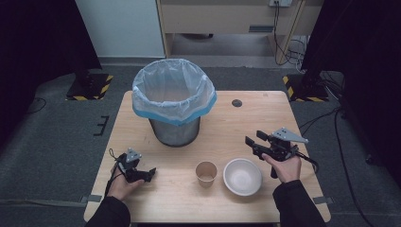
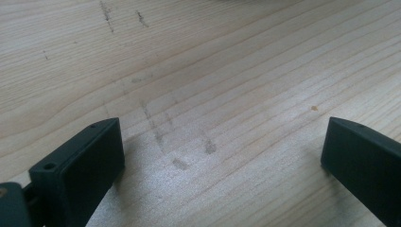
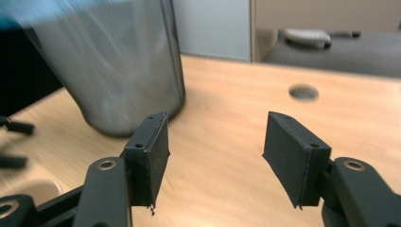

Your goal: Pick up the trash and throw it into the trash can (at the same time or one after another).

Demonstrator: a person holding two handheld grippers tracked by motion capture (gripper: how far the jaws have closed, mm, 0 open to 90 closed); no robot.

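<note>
Wooden table (image 1: 222, 127), white bowl (image 1: 242, 176) just below-left of right gripper (image 1: 252, 140) — apart

We see a table (image 1: 265, 113) with a lined bin (image 1: 174, 101) at its far middle. Nearer us sit a paper cup (image 1: 206, 173) and, just right of it, a white bowl (image 1: 242, 176). The left gripper (image 1: 150, 172) rests low on the table; the right gripper (image 1: 253, 140) hangs beyond the bowl, jaws apart and empty.

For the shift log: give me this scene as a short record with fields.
surface: wooden table
bin: mesh trash can with plastic liner, far left of centre
cup: paper cup, upright, near edge
bowl: white bowl, right of the cup, apart from it
left gripper: open, holding nothing, low over bare wood
right gripper: open, holding nothing, beyond the bowl, pointing toward the bin
</note>
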